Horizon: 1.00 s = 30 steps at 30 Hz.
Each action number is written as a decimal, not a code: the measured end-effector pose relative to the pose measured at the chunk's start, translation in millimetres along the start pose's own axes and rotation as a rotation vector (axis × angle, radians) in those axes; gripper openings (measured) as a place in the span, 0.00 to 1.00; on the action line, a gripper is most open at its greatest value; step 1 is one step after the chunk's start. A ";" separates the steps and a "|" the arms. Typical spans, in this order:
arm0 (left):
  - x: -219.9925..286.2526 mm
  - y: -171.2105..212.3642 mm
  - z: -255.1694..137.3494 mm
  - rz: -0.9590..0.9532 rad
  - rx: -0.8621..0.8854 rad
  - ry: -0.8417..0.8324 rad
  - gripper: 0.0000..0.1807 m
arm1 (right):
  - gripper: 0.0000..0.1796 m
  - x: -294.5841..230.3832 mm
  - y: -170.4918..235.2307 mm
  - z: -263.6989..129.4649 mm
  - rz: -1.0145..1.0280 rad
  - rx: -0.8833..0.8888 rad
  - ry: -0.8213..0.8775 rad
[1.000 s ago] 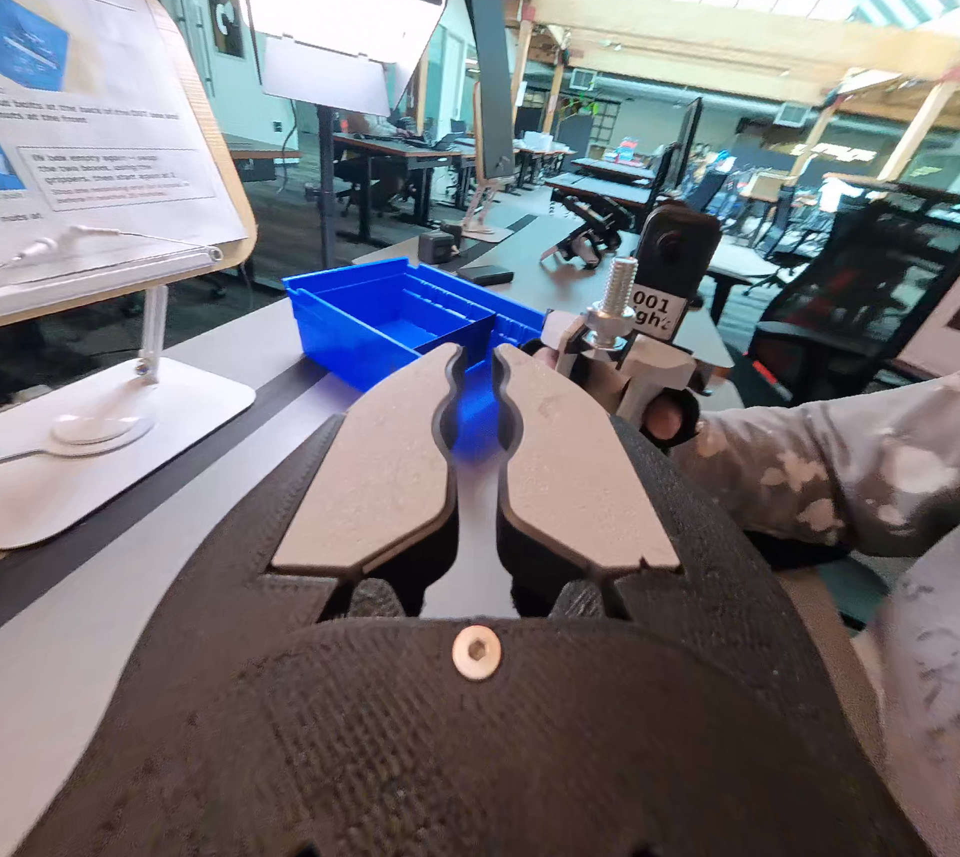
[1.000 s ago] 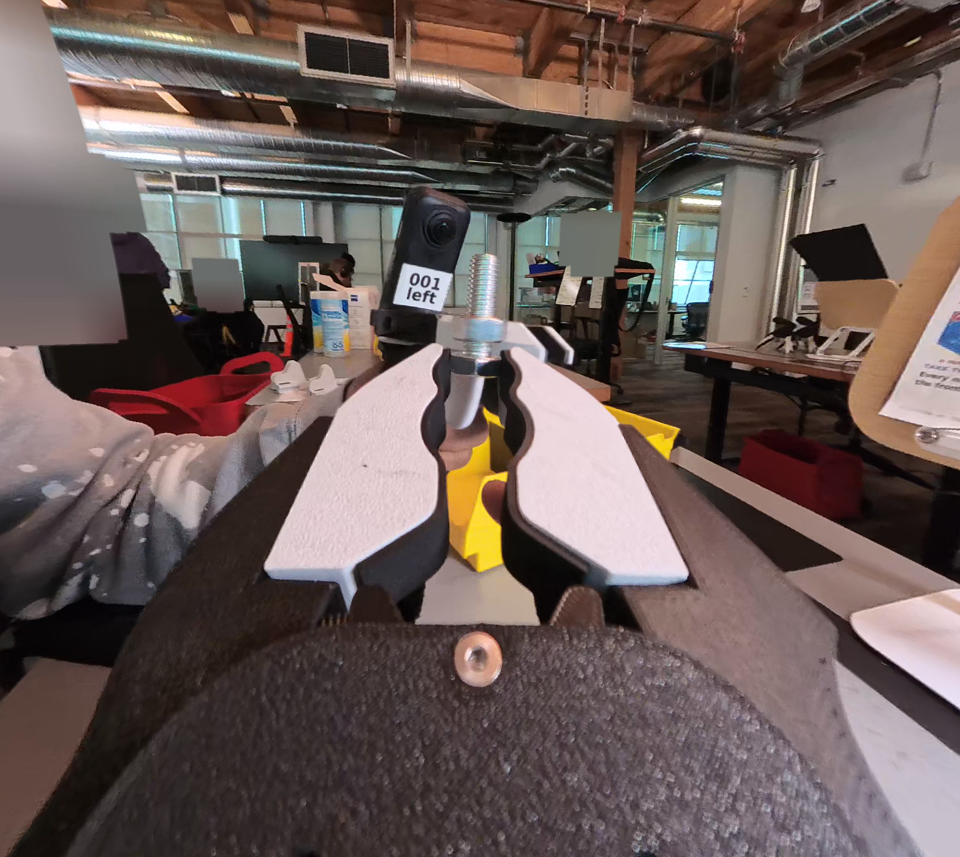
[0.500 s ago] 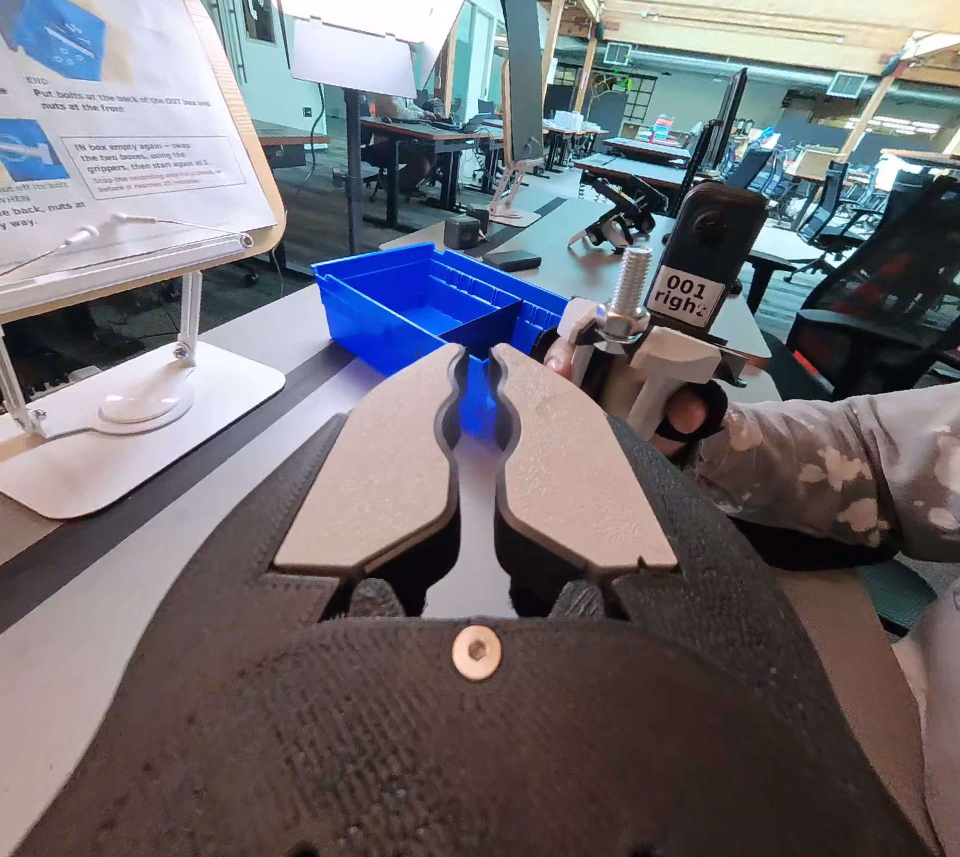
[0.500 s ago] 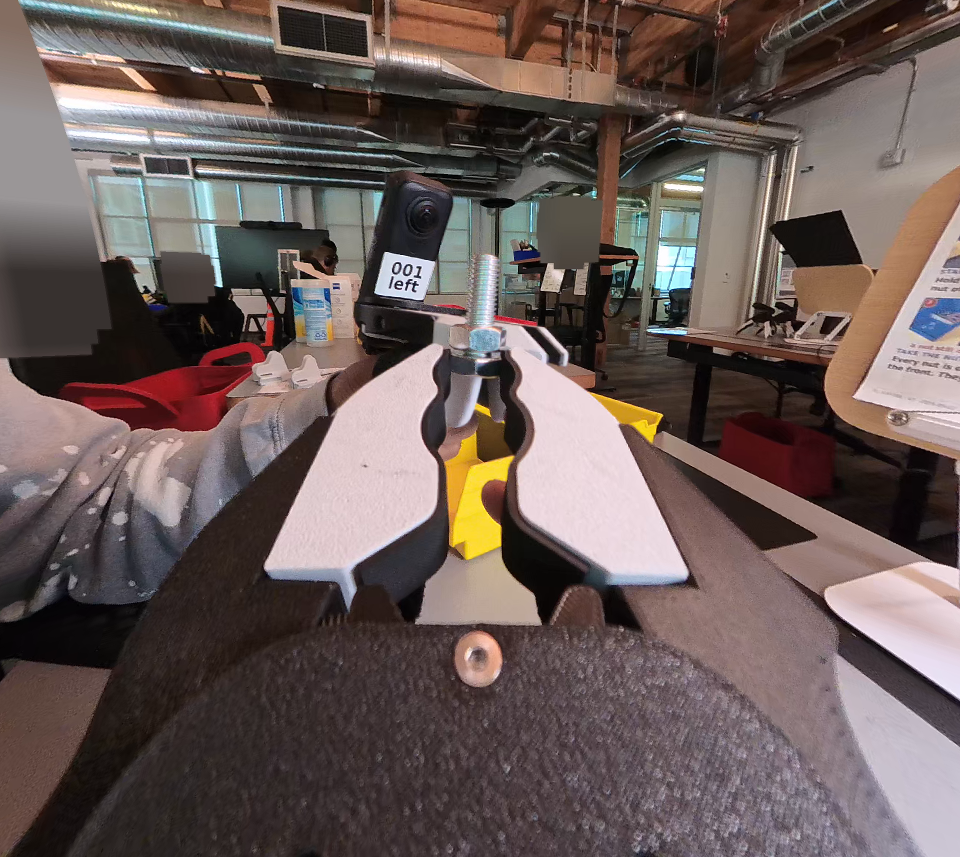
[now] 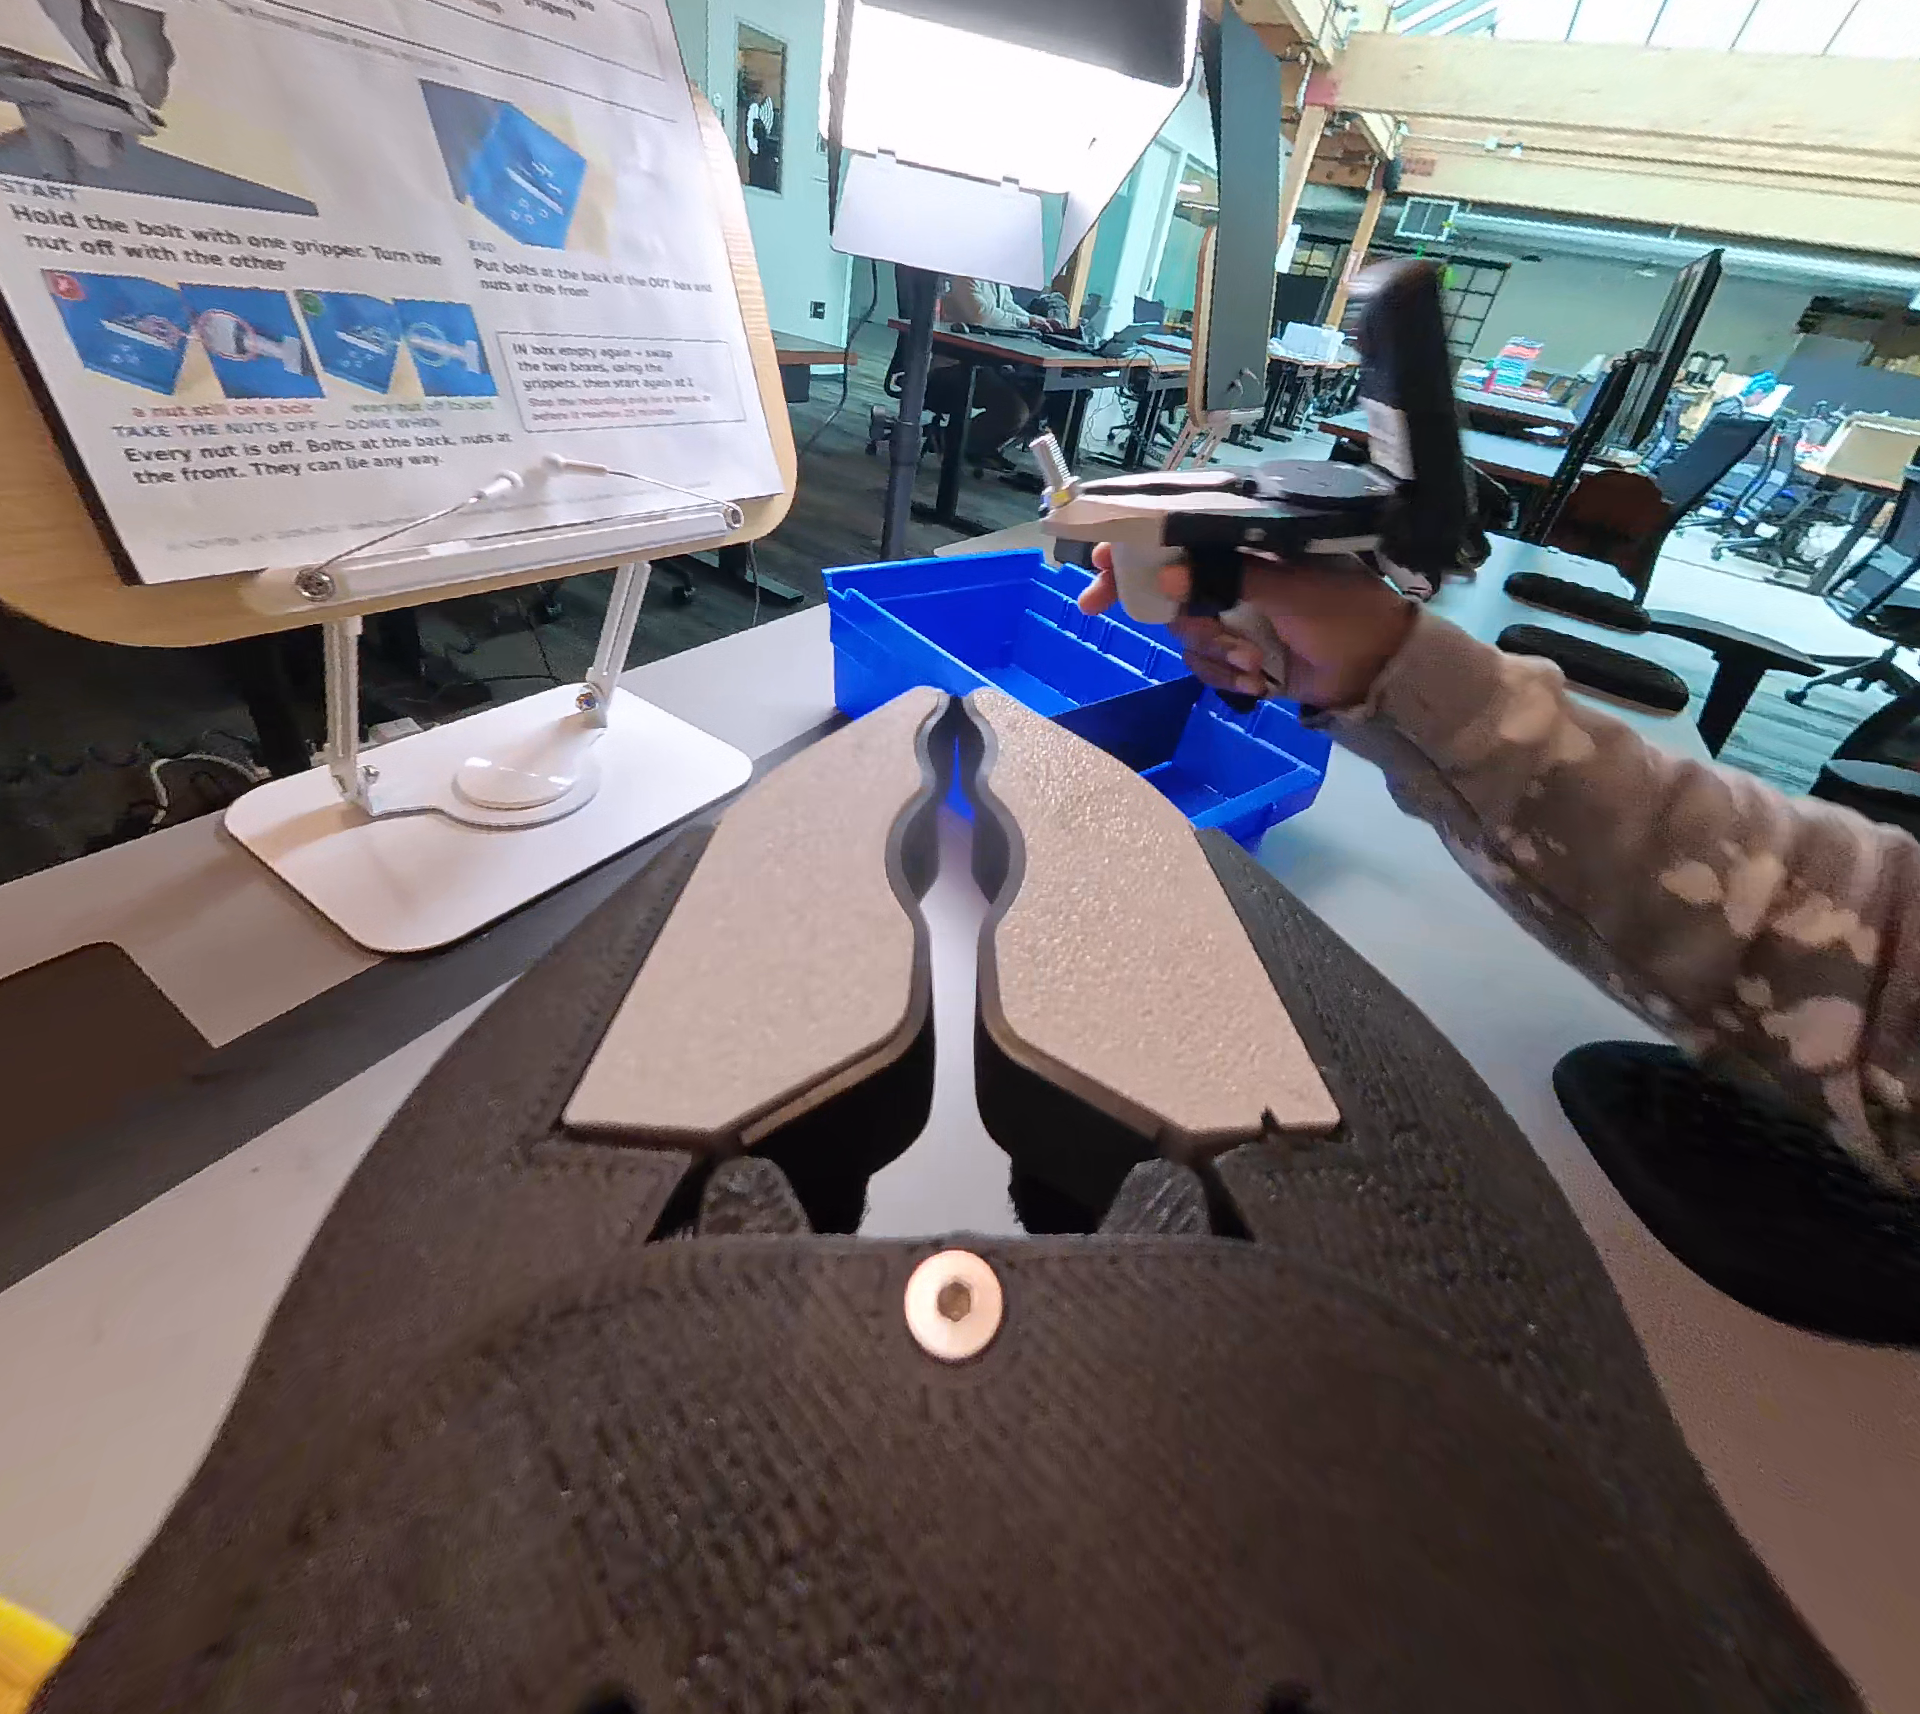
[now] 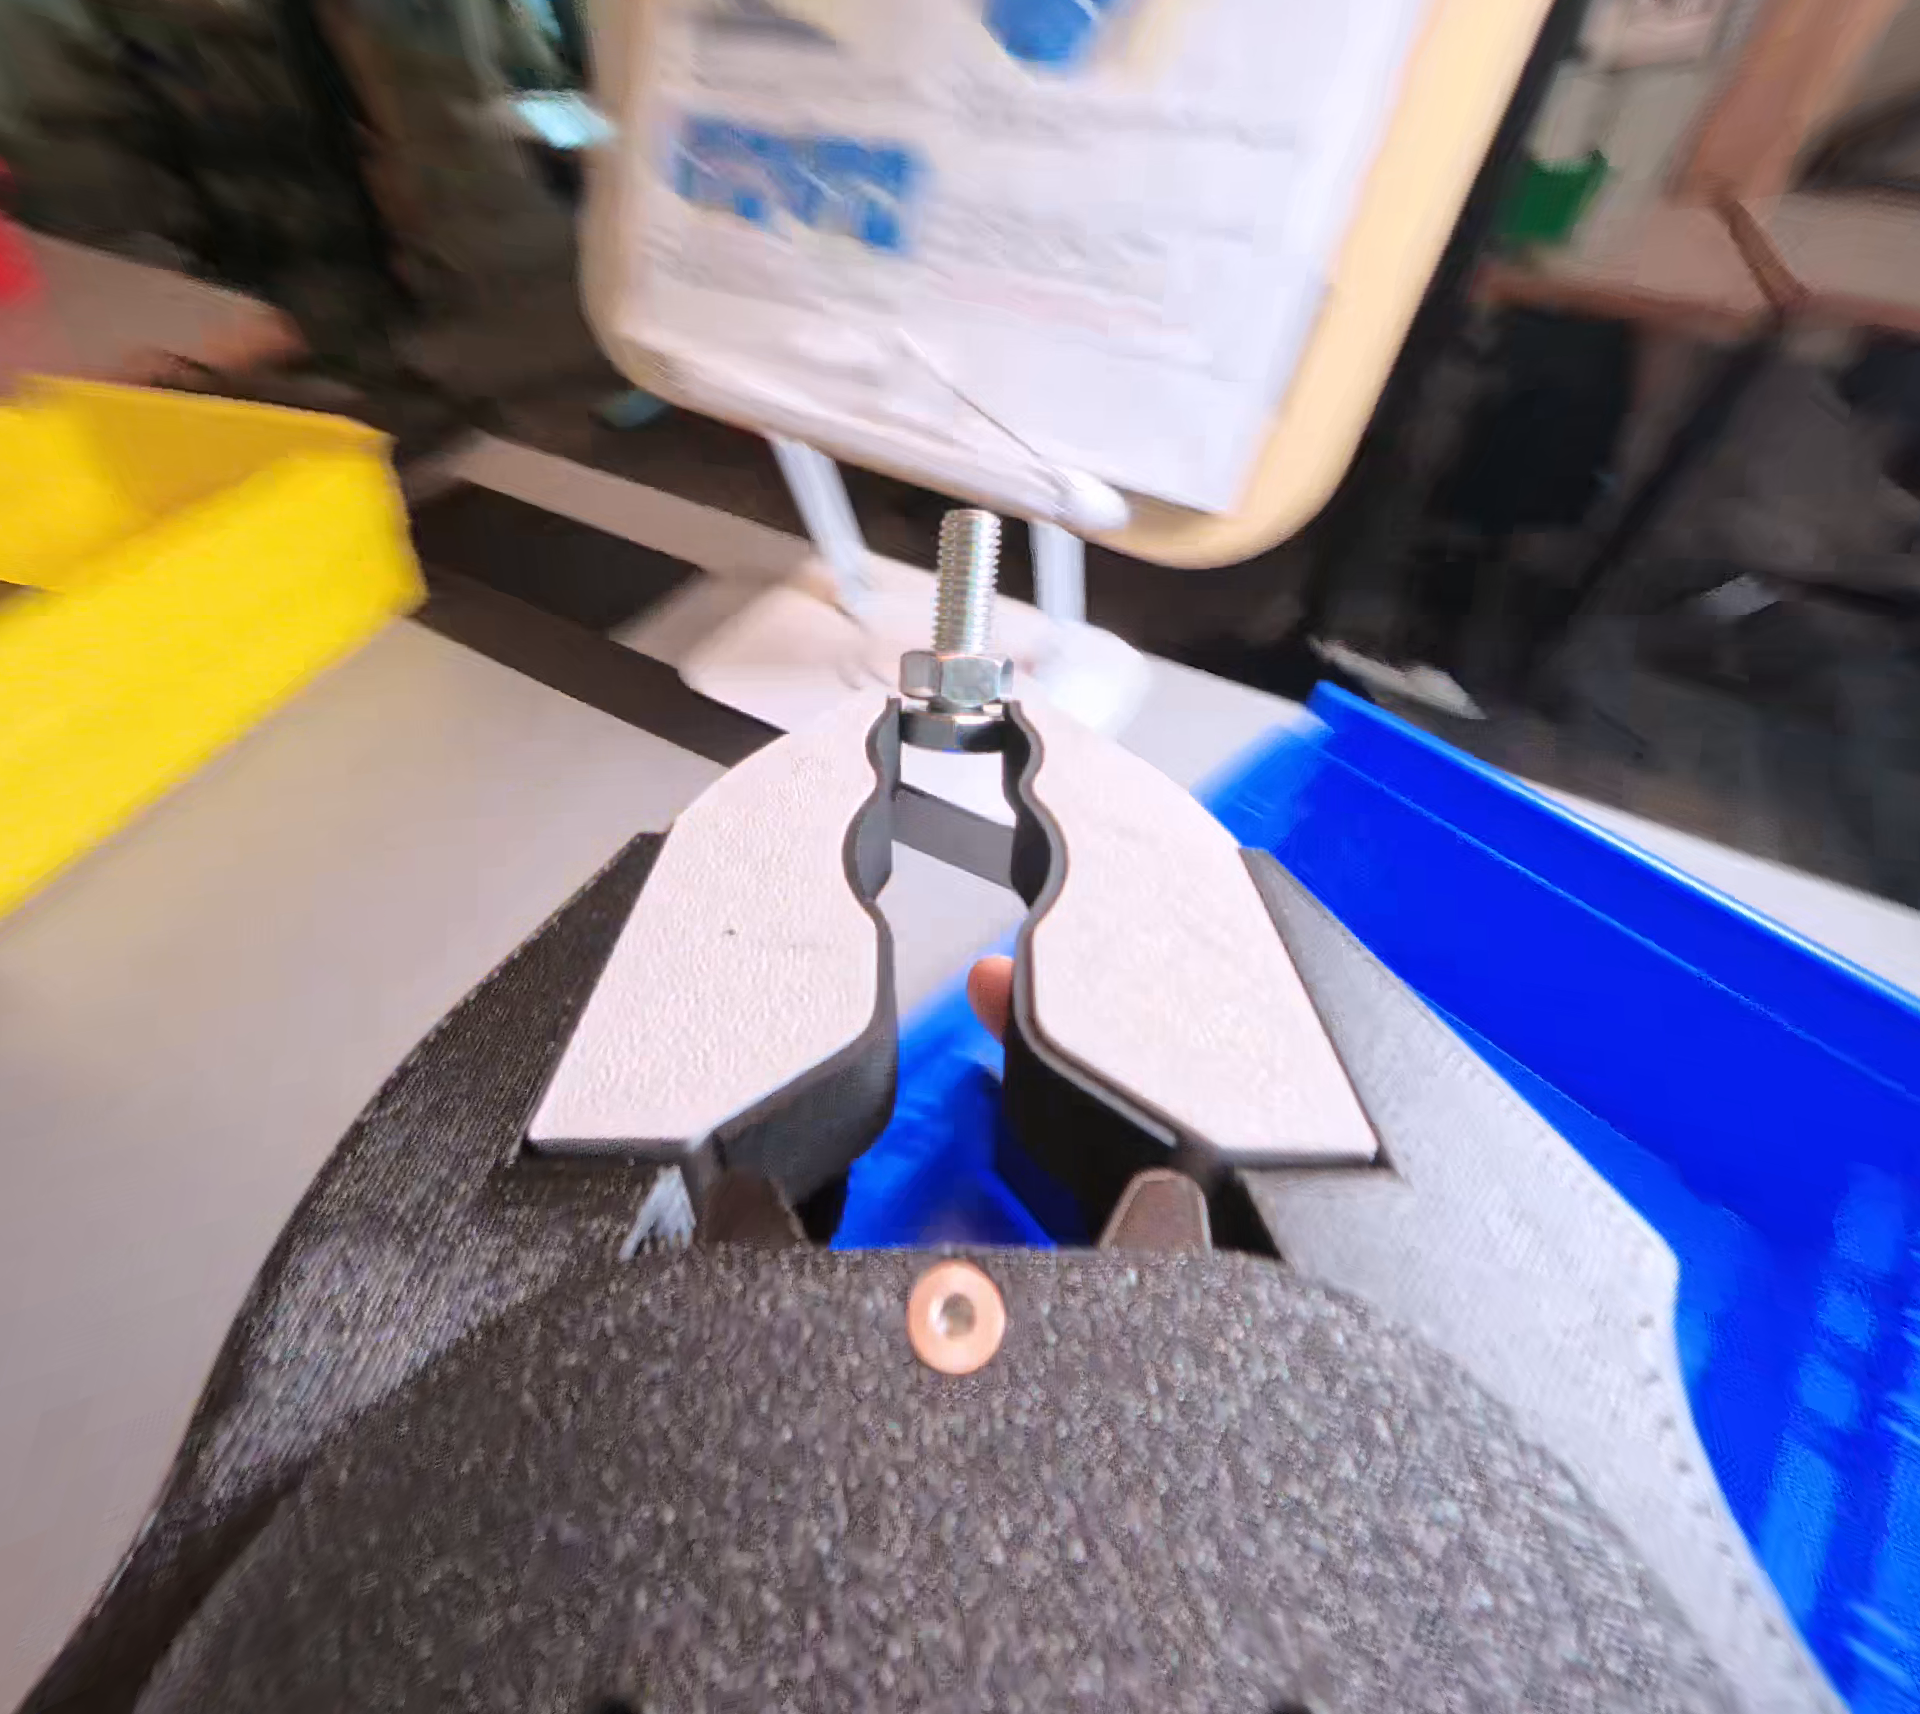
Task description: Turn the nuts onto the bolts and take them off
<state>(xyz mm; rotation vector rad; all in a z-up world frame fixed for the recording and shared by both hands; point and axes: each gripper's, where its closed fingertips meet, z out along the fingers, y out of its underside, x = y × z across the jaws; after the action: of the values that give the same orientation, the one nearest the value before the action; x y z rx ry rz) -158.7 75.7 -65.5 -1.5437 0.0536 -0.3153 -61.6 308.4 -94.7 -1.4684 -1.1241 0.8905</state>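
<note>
While closed empty, left hand-held gripper faces blue bin.

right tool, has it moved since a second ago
Yes. The right tool, shut on the bolt, has swung out over the blue bin; earlier it sat beside the bin's near corner.

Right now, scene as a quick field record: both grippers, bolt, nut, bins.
left gripper: jaws shut, nothing between them, above the table
right gripper: jaws shut on the bolt at its lower end, held over the blue bin
bolt: upright, threads pointing up
nut: on the bolt, low on the threads, just above the jaws
yellow bin: on the table, left in the right wrist view
instruction sheet stand: behind the bins
</note>
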 end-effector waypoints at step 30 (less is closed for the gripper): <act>-122.2 -8.2 -78.4 0.070 -0.059 -0.386 0.00 | 0.19 68.2 40.2 5.7 0.039 -0.340 0.106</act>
<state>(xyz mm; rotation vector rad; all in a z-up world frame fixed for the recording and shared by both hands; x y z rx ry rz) -295.3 28.0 -80.0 -1.6333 -0.1868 0.0427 -39.9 374.4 -133.1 -1.7973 -1.2129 0.6599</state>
